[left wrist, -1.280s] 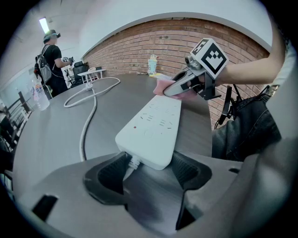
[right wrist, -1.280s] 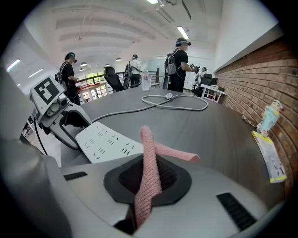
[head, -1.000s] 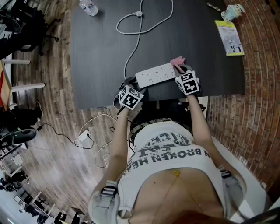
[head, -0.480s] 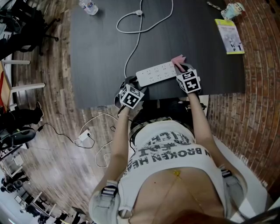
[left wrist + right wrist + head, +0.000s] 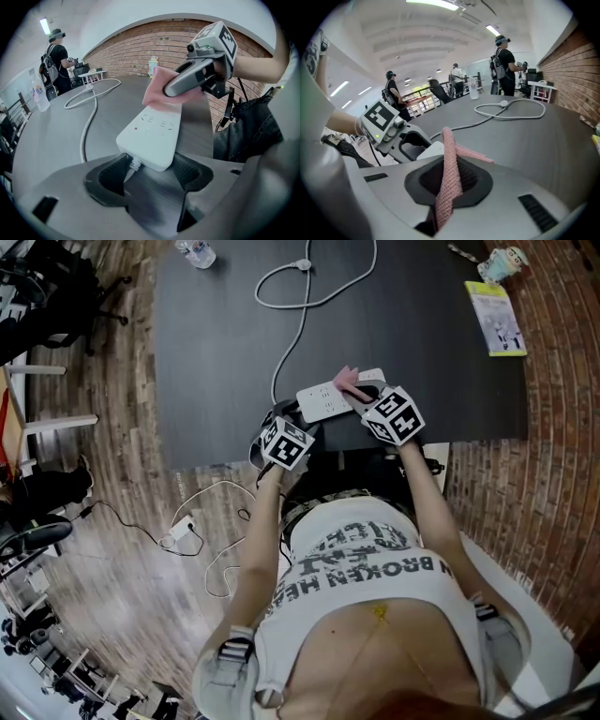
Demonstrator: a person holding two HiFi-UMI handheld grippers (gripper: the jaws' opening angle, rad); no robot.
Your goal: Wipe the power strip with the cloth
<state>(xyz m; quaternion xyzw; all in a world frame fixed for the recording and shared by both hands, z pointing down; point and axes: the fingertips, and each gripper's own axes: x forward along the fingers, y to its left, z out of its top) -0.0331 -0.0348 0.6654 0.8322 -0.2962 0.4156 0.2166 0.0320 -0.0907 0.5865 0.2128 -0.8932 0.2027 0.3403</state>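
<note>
The white power strip (image 5: 322,400) lies near the front edge of the black table (image 5: 216,352). My left gripper (image 5: 292,415) holds its cord end: in the left gripper view the strip (image 5: 152,133) sits between the jaws of that gripper (image 5: 149,171), touching both pads. My right gripper (image 5: 362,396) is shut on the pink cloth (image 5: 351,382) and presses it on the strip's top, about mid-length. In the right gripper view the cloth (image 5: 450,180) stands folded between the jaws, and the strip's far half is hidden under it.
The strip's white cord (image 5: 298,310) loops toward the table's back. A water bottle (image 5: 194,252) stands at the back left, a yellow booklet (image 5: 504,320) and a small cup (image 5: 504,261) at the back right. Several people stand in the room behind.
My right gripper has slid left along the strip with the cloth, from the strip's right end to its middle. The left gripper has stayed at the cord end.
</note>
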